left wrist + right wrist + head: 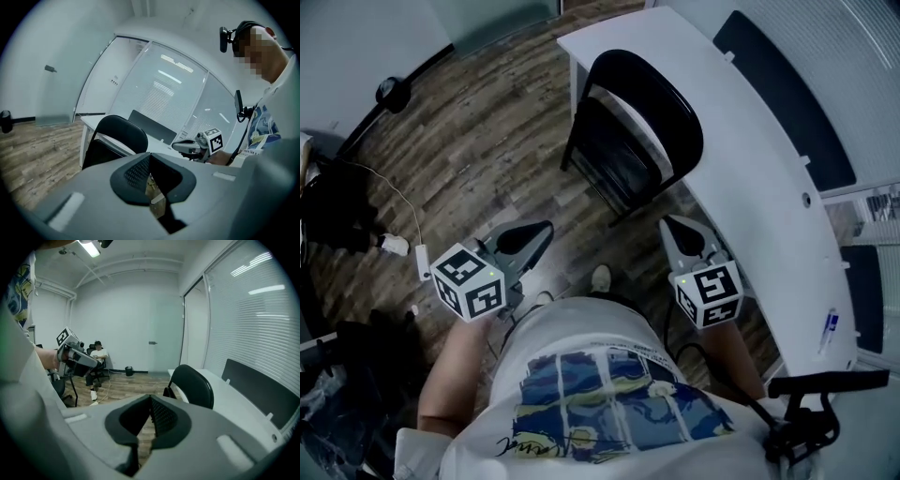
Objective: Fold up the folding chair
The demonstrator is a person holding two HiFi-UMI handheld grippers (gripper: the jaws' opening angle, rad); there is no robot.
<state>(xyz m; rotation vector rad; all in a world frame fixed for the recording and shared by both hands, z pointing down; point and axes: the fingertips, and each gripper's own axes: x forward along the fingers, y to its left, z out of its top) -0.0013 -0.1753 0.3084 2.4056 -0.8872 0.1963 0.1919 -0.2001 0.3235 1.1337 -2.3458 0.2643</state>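
A brown wood-plank floor fills the left of the room, and a long white desk runs along the right, from near to far. A dark upright screen panel stands along the desk's far right side.

The black folding chair with the rounded backrest stands on the floor against the desk's left edge, ahead of the person. Its seat panel seems to lie close under the backrest, so it looks already collapsed and propped on the desk to stay upright, though the angle does not settle this.

The left hand-held gripper is near the person's body, well short of the chair, with its jaws fully together and nothing between them. The right hand-held gripper is just beside the desk edge, also closed and empty. Both point toward the chair without touching it.
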